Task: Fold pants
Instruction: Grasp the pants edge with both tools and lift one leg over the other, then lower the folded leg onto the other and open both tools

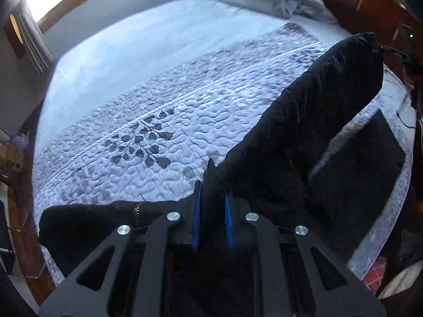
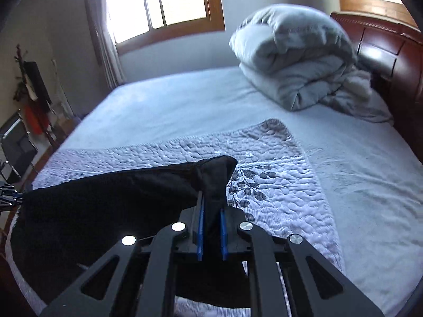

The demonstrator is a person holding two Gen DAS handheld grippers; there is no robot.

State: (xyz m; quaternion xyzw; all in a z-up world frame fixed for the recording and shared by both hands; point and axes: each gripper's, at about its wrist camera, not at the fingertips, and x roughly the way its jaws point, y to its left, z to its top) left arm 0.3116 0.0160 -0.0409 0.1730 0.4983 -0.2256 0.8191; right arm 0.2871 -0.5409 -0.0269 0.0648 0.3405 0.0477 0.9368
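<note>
Between both tools, the pants (image 1: 304,132) are pinched, left tool (image 1: 211,206) and right tool (image 2: 211,211) clamped; no fold is laid yet.

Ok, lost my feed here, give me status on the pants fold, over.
Left gripper shut on black pants. Right gripper shut on them too. Pants lifted above quilt. Folded duvet far off, nothing blocking.

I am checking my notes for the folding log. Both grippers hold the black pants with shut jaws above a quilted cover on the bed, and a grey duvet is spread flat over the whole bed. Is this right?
One detail is wrong. The grey duvet is not spread flat: it sits bundled in a heap near the headboard, as the right wrist view shows. The rest stands: left gripper and right gripper hold the black pants with shut jaws above the quilted cover.
</note>
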